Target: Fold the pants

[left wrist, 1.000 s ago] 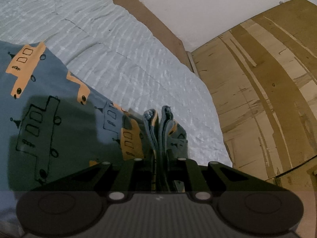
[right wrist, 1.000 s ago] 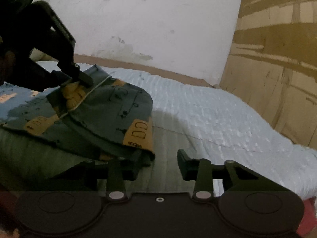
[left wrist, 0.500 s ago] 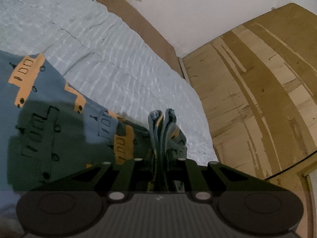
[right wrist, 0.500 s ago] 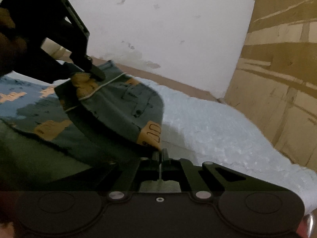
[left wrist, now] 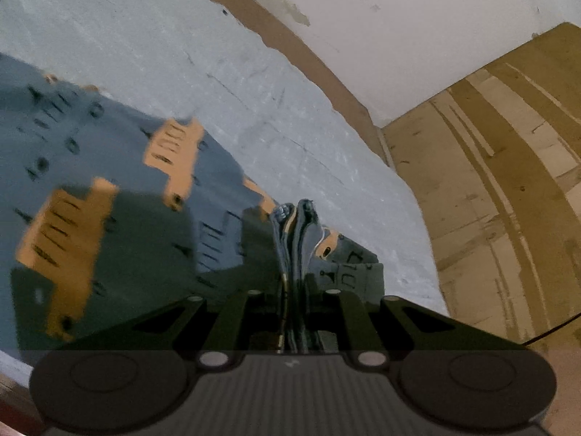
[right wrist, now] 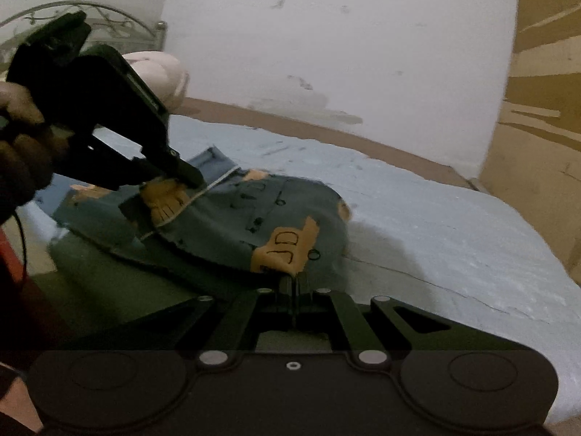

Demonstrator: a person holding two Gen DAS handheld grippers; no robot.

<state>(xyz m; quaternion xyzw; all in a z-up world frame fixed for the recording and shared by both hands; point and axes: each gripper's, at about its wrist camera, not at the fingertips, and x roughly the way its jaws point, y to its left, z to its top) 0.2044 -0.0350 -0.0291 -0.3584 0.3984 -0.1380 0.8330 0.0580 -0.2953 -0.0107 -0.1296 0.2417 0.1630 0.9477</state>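
Note:
The pants (left wrist: 120, 196) are blue-grey with orange and outlined vehicle prints and lie on a pale blue bed (left wrist: 218, 72). My left gripper (left wrist: 295, 283) is shut on a bunched edge of the pants, which sticks up between its fingers. In the right wrist view the left gripper (right wrist: 181, 178) holds that edge raised at the left. My right gripper (right wrist: 293, 283) is shut on the near edge of the pants (right wrist: 254, 218), by an orange print. The fabric between the two grippers is lifted off the bed (right wrist: 435, 218).
A white wall (right wrist: 326, 54) with a brown baseboard runs behind the bed. A plywood panel (left wrist: 508, 181) stands at the right. A pink pillow (right wrist: 159, 72) and a metal headboard (right wrist: 90, 14) are at the far left. A hand (right wrist: 18, 145) holds the left gripper.
My right gripper has gone from open to shut on the near pants edge. Both grippers have lifted the fabric and carried it up and over the rest of the pants.

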